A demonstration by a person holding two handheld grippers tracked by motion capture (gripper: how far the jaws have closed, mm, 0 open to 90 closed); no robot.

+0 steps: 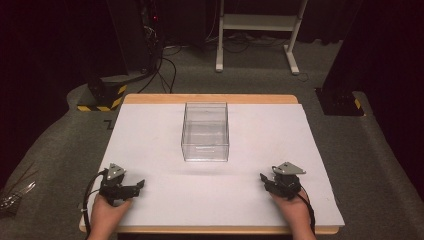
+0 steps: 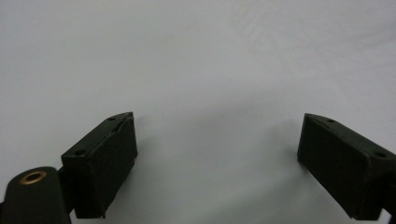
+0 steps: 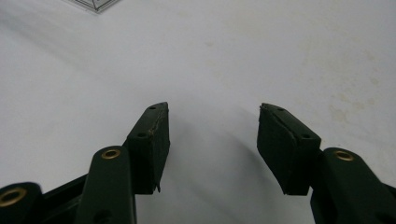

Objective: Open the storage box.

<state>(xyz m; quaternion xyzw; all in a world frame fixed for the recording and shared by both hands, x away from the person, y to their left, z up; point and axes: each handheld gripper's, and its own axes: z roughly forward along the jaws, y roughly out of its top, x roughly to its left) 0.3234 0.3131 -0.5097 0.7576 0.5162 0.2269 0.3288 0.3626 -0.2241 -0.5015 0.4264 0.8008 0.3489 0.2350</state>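
1. Left gripper [image 1: 131, 188]: resting on white table sheet [image 1: 160, 150] at near left corner, jaws spread wide, nothing between them; black pads [image 2: 105, 158] flanking bare sheet in left gripper view.
2. Right gripper [image 1: 270, 181]: resting at near right corner, jaws parted with a clear gap, holding nothing; pads [image 3: 152, 140] angled down at sheet in right gripper view.
3. Clear plastic box [image 1: 205, 131]: ahead of both grippers and between them, well apart from each, standing upright with open top, apparently empty; one corner [image 3: 95, 4] visible far ahead and left of right gripper's jaws.
4. Placement, as a judgement: box set midway so either gripper can reach it equally; grippers parked symmetrically at near edge, open, suggesting a ready pose ahead of a first reach.
5. Hands [image 1: 107, 212]: wrapped around gripper handles from near edge, cables trailing back beside them.
6. Writing: a faint mark on box's near wall, too small to read; part of a dark character on mat beyond sheet's far left corner, not legible; no brand visible on grippers.
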